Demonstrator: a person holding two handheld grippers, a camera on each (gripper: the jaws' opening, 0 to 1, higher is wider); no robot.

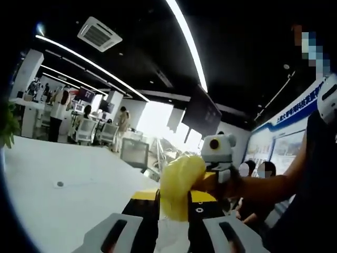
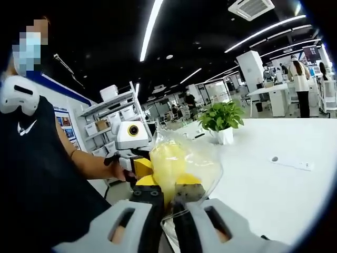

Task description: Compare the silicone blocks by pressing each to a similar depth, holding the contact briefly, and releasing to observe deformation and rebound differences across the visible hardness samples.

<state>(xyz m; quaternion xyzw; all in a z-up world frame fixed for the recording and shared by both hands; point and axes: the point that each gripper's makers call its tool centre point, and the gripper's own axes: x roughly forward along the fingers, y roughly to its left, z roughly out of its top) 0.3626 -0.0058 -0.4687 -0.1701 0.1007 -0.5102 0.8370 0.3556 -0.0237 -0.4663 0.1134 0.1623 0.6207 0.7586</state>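
A bagged block [image 2: 176, 163] sits between both tools, above the table [image 2: 274, 195]; a plant [image 2: 221, 120] stands behind.

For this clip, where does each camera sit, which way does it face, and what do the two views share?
Left gripper view: rides the left gripper, facing the white table and office; the person's arm shows at right.
Right gripper view: rides the right gripper, facing the potted plant; the person's torso shows at left.
Shared: the yellow block between both pairs of jaws.
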